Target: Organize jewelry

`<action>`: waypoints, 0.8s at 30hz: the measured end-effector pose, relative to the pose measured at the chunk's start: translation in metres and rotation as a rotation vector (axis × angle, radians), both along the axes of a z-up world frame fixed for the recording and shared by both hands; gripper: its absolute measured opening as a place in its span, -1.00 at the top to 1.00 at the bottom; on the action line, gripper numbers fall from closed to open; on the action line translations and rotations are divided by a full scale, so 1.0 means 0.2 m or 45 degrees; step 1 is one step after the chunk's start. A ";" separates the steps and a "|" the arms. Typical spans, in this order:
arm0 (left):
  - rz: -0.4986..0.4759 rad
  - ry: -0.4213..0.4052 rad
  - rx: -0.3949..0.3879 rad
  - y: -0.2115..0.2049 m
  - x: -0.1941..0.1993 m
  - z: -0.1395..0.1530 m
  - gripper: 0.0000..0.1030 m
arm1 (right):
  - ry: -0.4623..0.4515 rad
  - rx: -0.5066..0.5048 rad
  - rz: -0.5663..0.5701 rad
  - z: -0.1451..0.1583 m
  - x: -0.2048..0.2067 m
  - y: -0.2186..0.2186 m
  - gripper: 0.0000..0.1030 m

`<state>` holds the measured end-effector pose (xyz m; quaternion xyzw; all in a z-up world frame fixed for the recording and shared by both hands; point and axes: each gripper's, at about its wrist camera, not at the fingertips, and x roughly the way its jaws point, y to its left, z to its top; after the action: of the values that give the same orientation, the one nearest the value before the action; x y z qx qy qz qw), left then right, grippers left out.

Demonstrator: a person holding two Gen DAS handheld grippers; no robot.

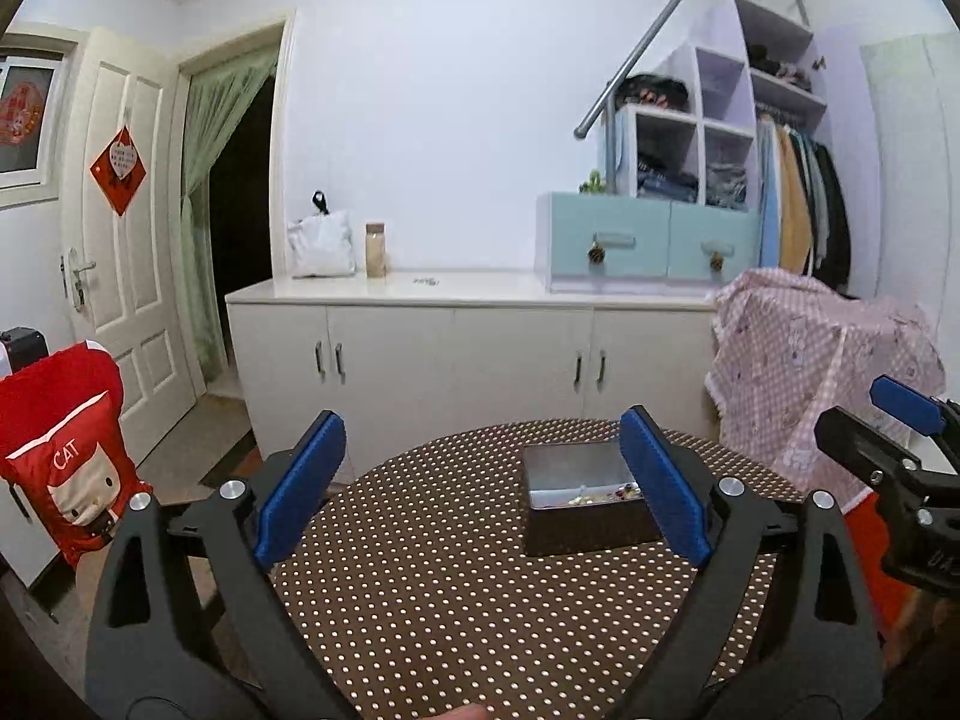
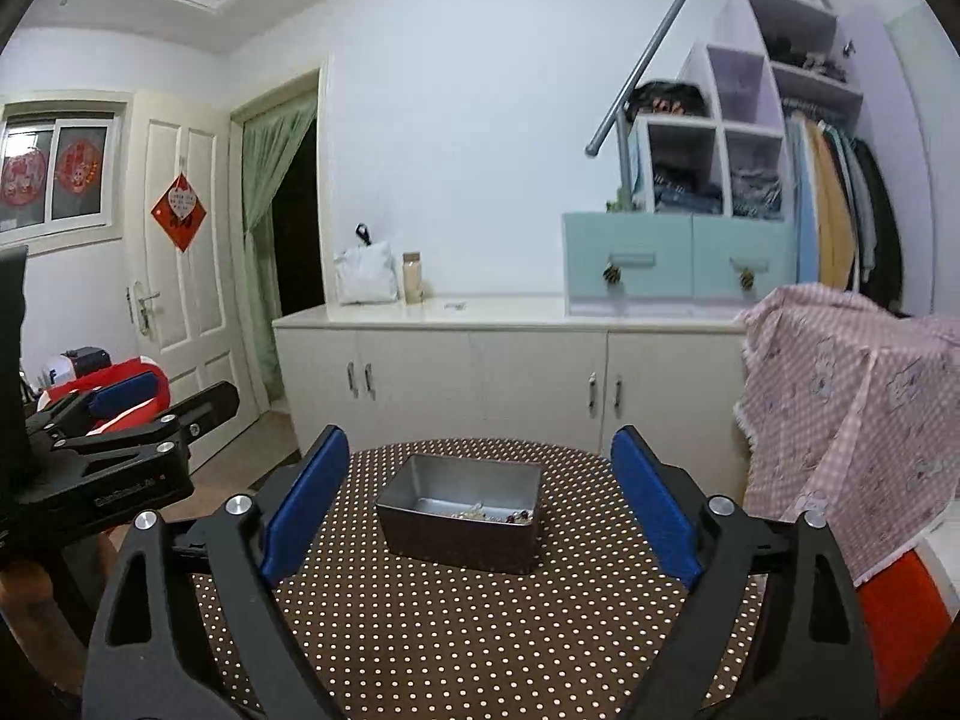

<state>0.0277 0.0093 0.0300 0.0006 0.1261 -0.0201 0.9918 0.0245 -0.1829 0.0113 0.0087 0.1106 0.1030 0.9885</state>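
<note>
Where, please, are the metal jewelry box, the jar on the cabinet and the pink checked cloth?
metal jewelry box (image 2: 462,483): right wrist view, inner back wall.
jar (image 1: 375,252): left wrist view, body.
pink checked cloth (image 2: 858,408): right wrist view, draped middle.

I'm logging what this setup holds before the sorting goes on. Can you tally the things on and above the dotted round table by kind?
Tin box with jewelry in it: 1
Grippers, left gripper and right gripper, both open and empty: 2
Dotted round table: 1
Total: 4
The jewelry pieces are too small to count singly.
</note>
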 end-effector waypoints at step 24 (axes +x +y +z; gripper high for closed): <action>-0.068 -0.283 0.023 -0.11 -0.30 -0.02 -0.88 | -0.215 -0.057 -0.100 -0.05 -0.31 0.02 -0.84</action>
<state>-0.0330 -0.0135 0.0267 0.0152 0.0153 -0.0454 0.9987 -0.0370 -0.1797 0.0017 -0.0176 0.0285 0.0621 0.9975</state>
